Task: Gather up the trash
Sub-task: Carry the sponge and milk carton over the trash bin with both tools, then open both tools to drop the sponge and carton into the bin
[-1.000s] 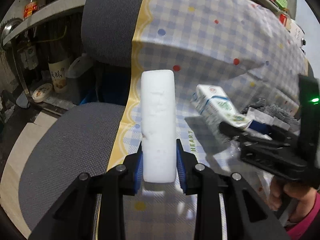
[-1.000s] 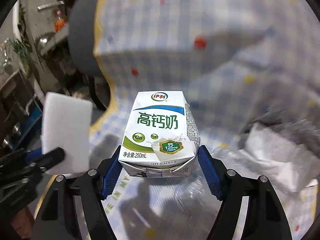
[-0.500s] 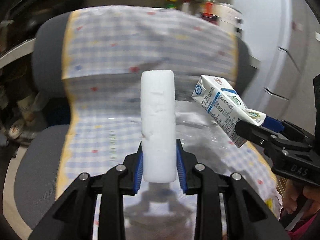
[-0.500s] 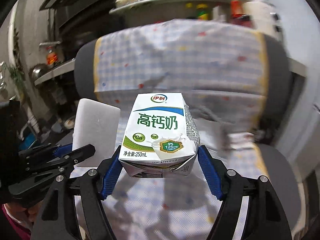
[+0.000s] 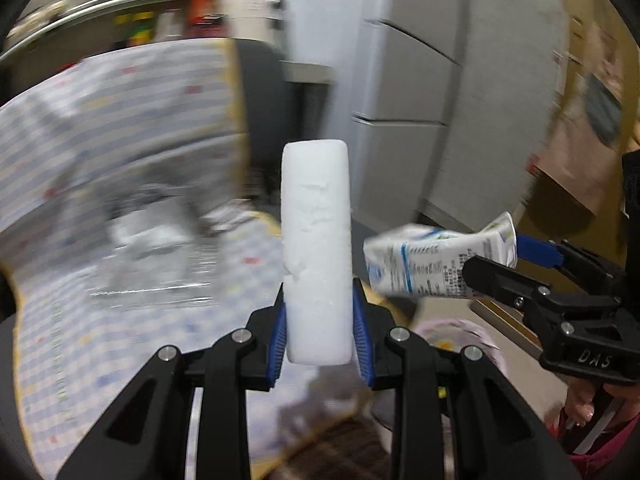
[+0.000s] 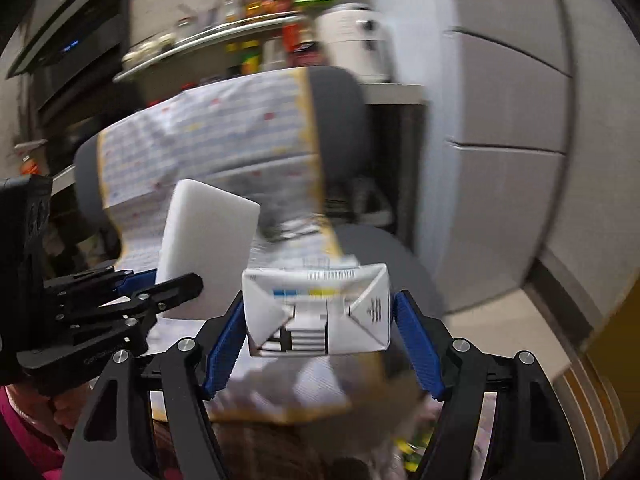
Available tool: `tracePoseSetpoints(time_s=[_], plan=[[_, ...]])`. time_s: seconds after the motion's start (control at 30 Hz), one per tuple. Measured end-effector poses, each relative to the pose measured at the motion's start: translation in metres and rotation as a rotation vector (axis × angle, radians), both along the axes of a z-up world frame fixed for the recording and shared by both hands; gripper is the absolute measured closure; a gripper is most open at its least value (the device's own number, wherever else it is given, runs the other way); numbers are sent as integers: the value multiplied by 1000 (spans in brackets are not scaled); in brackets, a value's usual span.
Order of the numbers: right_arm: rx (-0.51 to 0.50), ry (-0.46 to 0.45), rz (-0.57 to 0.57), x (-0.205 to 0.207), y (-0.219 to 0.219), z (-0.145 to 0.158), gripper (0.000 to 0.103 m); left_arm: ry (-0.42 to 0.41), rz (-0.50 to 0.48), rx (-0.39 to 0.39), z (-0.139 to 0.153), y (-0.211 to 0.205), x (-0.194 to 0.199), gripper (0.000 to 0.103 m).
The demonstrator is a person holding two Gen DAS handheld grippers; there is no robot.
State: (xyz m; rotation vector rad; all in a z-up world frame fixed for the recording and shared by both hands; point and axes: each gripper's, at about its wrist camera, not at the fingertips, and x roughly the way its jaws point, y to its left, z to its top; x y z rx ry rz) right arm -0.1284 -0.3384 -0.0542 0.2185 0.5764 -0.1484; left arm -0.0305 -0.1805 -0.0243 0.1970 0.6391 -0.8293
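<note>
Left gripper [image 5: 319,332] clamps a white foam block [image 5: 316,248] upright between its pads. To its right, the right gripper [image 6: 320,336] has jaws parted wider than the milk carton [image 6: 318,312] lying loosely between them; contact unclear.

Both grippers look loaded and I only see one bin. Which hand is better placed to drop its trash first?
Probably the right gripper: its milk carton already looks loose between open jaws, over the lined bin. The left gripper clamps the white foam block beside it.

left claw [image 5: 320,328] clamped, fingers level; right claw [image 6: 320,332] alongside, pads apart, contact unclear.
</note>
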Motion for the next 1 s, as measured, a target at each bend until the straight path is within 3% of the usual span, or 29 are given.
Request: tracePoseSetpoints(time_s=[0.37,0.7,0.73,0.77,0.8,1.0], plan=[[58,41,-338,-106,-96,-27,31,41,-323,102,-36,-123,-72,76],[132,150,-454,-127,-142,-71,30,99,-429,193,-73,-186,-89,73],[139,162,-454,-125,-144,-75,30,103,-436,200,-77,-189,-90,64],[147,176,-451,-123,-146,-79,28,108,-449,215,-82,-194,-90,45],[155,190,-449,-119,-148,-85,27,106,-452,223,-85,-196,-90,37],[187,229,-457,-109,-155,-103,23,104,-420,224,-87,-189,-79,34]])
